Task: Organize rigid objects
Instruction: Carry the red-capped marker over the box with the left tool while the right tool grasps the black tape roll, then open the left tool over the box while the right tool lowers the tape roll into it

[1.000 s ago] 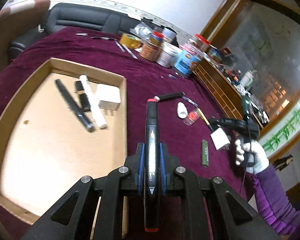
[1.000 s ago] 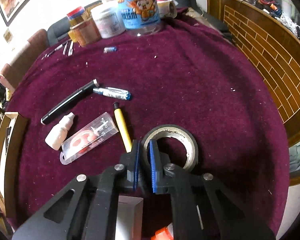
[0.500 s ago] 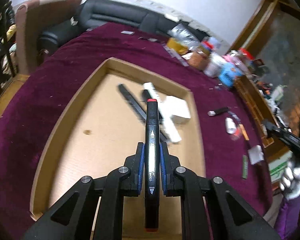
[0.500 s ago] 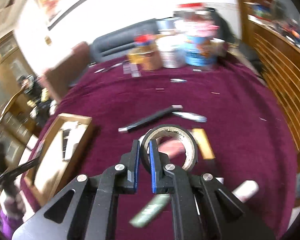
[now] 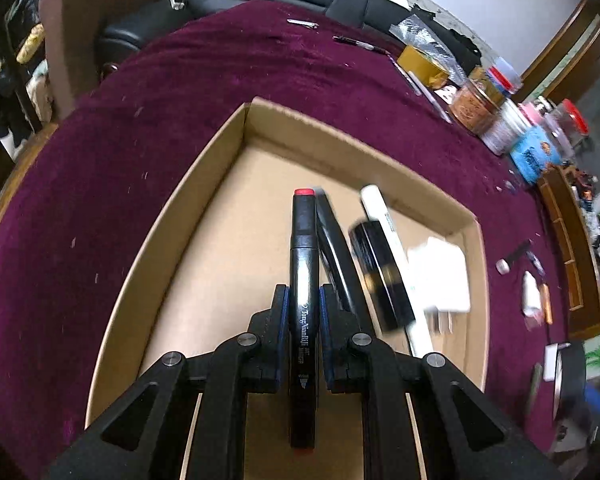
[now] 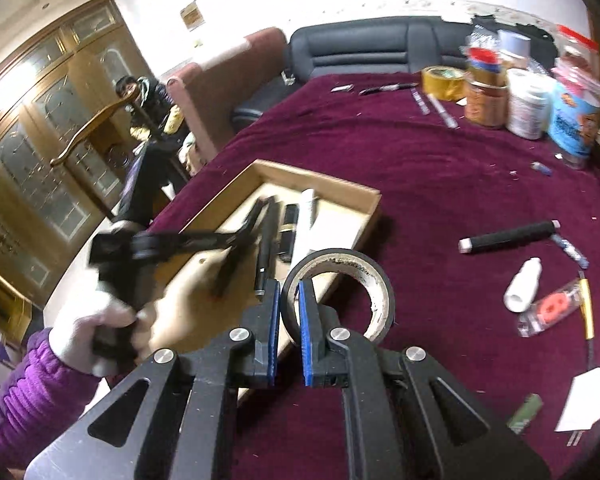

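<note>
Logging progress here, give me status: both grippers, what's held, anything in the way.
Left gripper shut on marker, over the box. Right gripper shut on tape roll, at box edge. Pens and charger crowd the box's right side.

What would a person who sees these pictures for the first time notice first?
Probably the black marker with red ends, clamped in the left gripper above the cardboard tray, beside the pens already lying there. Next, the roll of black tape, with the right gripper pinching its wall near the tray's corner, over the dark red tablecloth.

Home liv. rm: sofa (image 6: 364, 50), wood cabinets (image 6: 40, 128).
</note>
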{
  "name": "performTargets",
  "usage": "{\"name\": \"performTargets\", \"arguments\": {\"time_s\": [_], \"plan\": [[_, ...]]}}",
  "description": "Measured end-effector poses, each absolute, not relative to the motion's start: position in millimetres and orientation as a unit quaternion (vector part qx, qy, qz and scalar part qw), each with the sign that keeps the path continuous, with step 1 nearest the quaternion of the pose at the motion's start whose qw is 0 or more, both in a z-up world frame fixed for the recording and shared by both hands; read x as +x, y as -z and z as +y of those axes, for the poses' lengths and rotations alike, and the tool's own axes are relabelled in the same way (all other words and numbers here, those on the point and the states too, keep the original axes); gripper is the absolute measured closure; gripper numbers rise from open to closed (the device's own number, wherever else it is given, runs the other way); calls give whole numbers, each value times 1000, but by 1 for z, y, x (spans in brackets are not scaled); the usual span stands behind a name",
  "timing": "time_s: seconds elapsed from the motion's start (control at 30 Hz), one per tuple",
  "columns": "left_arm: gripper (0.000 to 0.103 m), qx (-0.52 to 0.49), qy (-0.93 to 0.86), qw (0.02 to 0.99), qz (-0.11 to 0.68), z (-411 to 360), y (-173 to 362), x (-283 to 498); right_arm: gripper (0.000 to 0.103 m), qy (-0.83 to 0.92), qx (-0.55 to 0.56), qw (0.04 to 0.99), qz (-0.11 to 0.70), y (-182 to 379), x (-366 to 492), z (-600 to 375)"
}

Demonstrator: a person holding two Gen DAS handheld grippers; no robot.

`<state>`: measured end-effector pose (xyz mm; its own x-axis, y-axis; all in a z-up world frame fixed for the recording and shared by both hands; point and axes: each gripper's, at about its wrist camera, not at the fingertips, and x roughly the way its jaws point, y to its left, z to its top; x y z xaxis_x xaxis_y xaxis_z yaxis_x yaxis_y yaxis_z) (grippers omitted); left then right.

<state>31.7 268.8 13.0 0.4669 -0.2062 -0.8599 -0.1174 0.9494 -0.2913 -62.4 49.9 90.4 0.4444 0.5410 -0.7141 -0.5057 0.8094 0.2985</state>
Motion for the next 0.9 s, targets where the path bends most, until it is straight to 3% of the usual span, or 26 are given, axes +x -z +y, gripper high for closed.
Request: {"name": "performTargets", "arguments": {"time_s": [0.2, 0.53, 0.9], "plan": [[90, -184, 31, 840, 509, 282, -13, 37, 96, -320, 5, 836, 446, -76, -61, 85], [61, -237, 47, 881, 407, 336, -67, -64, 96, -370, 36, 797, 475, -65, -35, 146], [58, -239, 9, 902, 360, 371, -77, -122, 96, -366, 55, 770, 519, -25, 10, 226]]}}
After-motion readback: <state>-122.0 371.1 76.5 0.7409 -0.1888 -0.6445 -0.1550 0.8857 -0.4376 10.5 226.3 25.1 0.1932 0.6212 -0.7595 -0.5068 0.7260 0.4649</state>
